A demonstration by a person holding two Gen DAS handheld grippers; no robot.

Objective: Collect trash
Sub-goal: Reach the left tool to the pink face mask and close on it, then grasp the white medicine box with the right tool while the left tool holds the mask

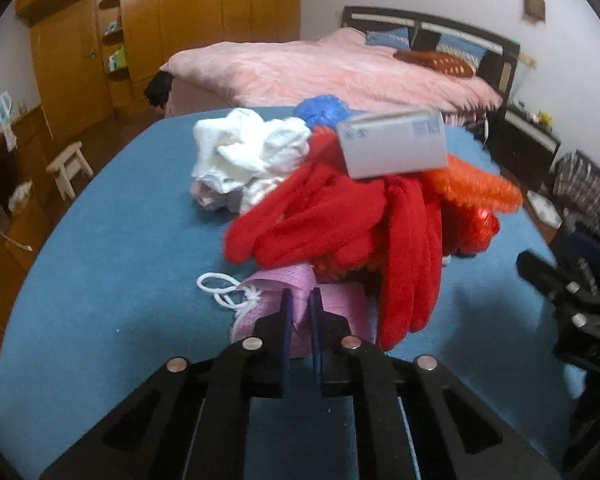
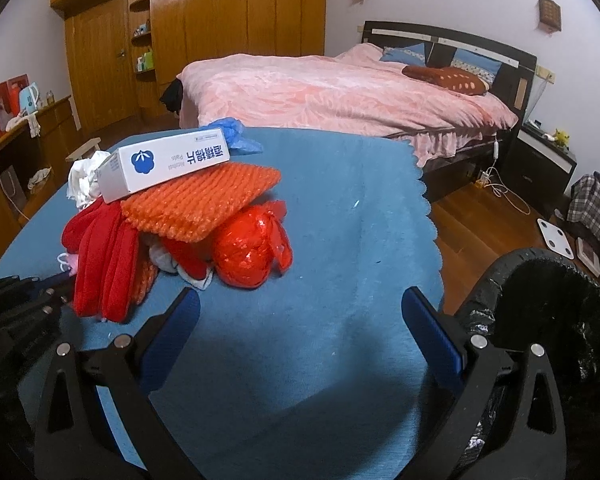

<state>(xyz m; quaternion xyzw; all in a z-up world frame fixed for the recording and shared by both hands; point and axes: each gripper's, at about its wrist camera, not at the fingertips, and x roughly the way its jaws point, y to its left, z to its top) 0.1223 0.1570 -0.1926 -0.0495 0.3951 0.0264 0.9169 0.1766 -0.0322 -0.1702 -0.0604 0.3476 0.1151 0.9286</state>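
My left tool pinches the pink mesh drawstring pouch; bin far right.
Right tool released, nearer the black-lined trash bin.

My left gripper: matte black linkage arms with triangular cut-outs, four round silver pivot screws, thin dark-blue pads on the fingers. My right gripper: same black frame, silver screws at 8 and 4 o'clock, thick blue pads.
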